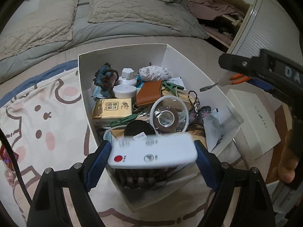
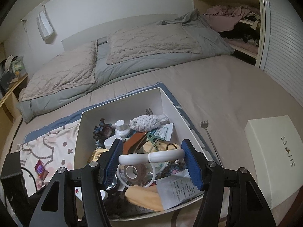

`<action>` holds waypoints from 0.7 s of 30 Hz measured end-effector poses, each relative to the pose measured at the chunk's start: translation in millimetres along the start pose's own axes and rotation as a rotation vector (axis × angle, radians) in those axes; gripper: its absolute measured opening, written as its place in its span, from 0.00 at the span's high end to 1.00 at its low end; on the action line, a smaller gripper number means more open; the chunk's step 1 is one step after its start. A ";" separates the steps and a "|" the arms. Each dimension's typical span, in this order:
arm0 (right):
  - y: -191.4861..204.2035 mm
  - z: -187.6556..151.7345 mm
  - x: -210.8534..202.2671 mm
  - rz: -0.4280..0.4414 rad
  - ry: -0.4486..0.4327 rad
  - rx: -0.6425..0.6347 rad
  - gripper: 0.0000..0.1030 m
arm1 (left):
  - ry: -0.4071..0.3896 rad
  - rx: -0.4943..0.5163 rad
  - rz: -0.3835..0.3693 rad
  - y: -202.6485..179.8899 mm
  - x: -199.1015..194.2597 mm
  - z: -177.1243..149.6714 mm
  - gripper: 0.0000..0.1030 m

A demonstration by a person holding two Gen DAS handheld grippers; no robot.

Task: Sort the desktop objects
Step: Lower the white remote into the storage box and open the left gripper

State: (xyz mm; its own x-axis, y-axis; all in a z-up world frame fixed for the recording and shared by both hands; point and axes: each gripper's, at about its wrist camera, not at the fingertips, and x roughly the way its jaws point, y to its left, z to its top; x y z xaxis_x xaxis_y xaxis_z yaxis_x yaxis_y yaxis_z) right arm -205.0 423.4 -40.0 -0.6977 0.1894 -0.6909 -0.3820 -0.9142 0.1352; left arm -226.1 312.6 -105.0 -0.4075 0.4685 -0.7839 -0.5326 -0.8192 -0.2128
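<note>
An open white box (image 1: 121, 60) sits on the bed, crammed with small items: a yellow tissue pack (image 1: 111, 109), a brown tape roll (image 1: 166, 118), a brown wallet (image 1: 149, 94), a white bottle (image 1: 126, 75) and a lace roll (image 1: 153, 71). My left gripper (image 1: 152, 147) is over the box's near end, shut on a white power strip (image 1: 151, 153) with a red button, gripped by its two ends. My right gripper (image 2: 152, 143) is over the same box (image 2: 117, 113), shut on a white curved band (image 2: 151, 156) spanning its blue pads.
A cream shoe-box lid (image 2: 272, 155) lies right of the box, with a metal back scratcher (image 2: 210, 138) between them. A cartoon blanket (image 1: 37, 113) with a red packet (image 2: 39, 168) lies to the left. Pillows and a quilt are behind. A hand (image 1: 287, 162) is at the right edge.
</note>
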 end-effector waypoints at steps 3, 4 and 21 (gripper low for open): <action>0.7 1.6 3.5 0.003 0.006 0.011 0.37 | -0.012 0.011 -0.005 1.8 -2.9 -0.2 0.09; 1.5 2.2 4.4 0.005 0.007 0.015 0.37 | -0.015 0.014 -0.012 1.8 -4.2 -0.3 0.07; 13.9 13.8 36.7 -0.045 0.008 0.043 0.37 | -0.172 0.003 0.091 49.0 -35.1 6.0 0.05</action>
State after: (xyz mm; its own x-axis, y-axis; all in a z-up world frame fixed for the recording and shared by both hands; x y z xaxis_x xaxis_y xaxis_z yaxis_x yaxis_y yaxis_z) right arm -244.2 422.6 -53.7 -0.6741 0.2269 -0.7029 -0.4386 -0.8887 0.1338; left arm -242.3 258.0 -84.4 -0.5744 0.4426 -0.6886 -0.4899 -0.8598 -0.1439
